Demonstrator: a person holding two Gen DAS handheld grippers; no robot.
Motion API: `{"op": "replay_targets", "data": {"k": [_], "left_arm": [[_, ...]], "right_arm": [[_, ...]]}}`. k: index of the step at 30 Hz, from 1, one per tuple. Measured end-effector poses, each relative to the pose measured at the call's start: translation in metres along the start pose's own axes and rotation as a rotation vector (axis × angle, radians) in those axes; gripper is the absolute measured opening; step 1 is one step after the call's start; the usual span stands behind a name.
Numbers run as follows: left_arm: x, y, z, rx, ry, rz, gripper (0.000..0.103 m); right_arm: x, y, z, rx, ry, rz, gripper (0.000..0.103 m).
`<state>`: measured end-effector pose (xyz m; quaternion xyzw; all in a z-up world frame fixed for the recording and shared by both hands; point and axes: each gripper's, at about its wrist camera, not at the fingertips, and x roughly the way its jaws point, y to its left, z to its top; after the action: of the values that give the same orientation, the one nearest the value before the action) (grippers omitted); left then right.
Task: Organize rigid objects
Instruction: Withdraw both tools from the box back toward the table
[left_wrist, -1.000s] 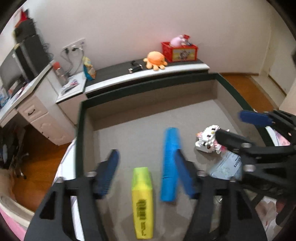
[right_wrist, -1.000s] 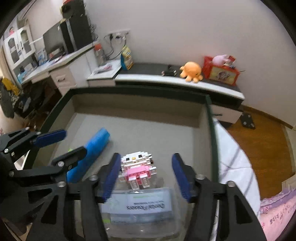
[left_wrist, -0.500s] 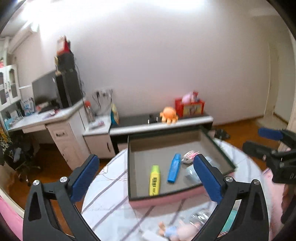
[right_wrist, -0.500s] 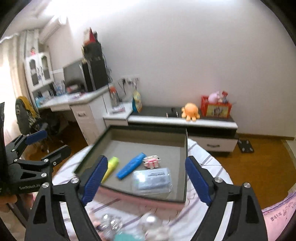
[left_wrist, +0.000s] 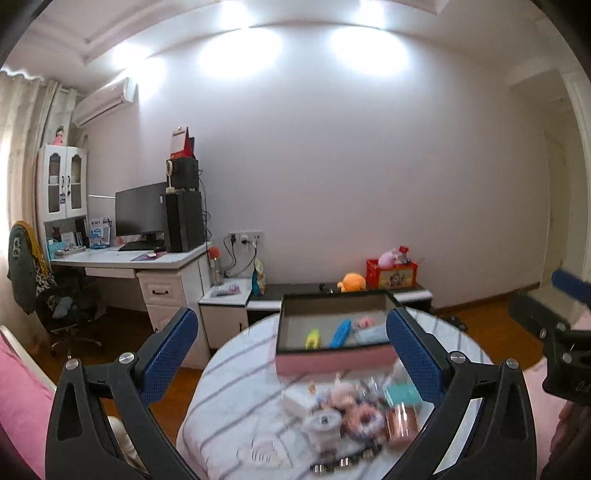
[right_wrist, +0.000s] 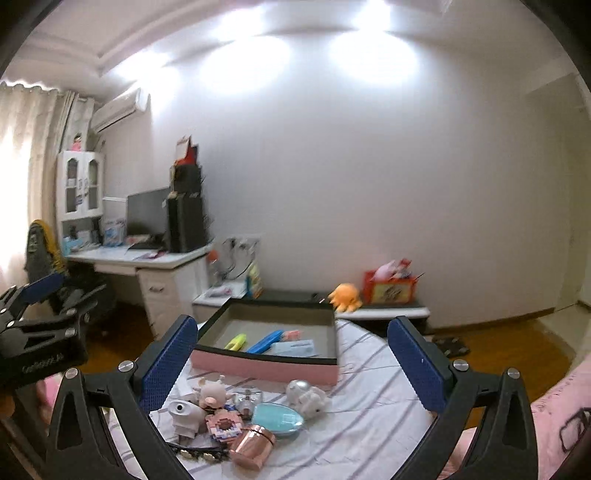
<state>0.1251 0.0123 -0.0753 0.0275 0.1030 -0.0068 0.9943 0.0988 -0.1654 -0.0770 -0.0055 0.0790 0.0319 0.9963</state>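
Blue ribbed pads line the left gripper (left_wrist: 291, 347), jaws spread wide and empty. On the striped cloth of the round table (right_wrist: 369, 417), a pink-walled tray (right_wrist: 266, 363) holds a yellow highlighter (right_wrist: 235, 341), a blue pen-shaped case (right_wrist: 264, 341) and a clear flat box (right_wrist: 295, 348). Before the tray lie a white toy, teal oval case (right_wrist: 279, 419) and copper faceted jar (right_wrist: 253, 446). The right gripper (right_wrist: 291, 350) gapes wide, empty.

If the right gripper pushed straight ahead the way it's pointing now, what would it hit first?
Judging loosely, the right gripper, open and empty, aims at the pink box; its near wall comes first. Depth is unclear.

Orange octopus plush (right_wrist: 345, 296) beside red box (right_wrist: 390, 287); monitor (left_wrist: 140, 213) on desk (left_wrist: 129, 258).
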Motion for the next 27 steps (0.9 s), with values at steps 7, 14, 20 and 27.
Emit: {"op": "replay_targets", "data": {"k": [7,14,20,27], "left_arm": [[-0.028,-0.005,-0.011,0.024,-0.02,0.012,0.103],[-0.041,-0.006,-0.012,0.019,-0.026,0.004,0.103],[-0.032,-0.002,-0.018,0.037,0.016,0.032,0.103],[-0.002,0.017,-0.044,-0.001,0.132,0.034,0.103]], "right_arm": [[-0.035,0.0,-0.014,0.027,-0.006,-0.024,0.103],[-0.049,-0.005,-0.014,0.031,-0.007,-0.052,0.103],[-0.051,-0.013,-0.019,0.04,0.003,-0.073,0.103],[-0.032,-0.024,-0.037,0.06,0.083,-0.08,0.103]]}}
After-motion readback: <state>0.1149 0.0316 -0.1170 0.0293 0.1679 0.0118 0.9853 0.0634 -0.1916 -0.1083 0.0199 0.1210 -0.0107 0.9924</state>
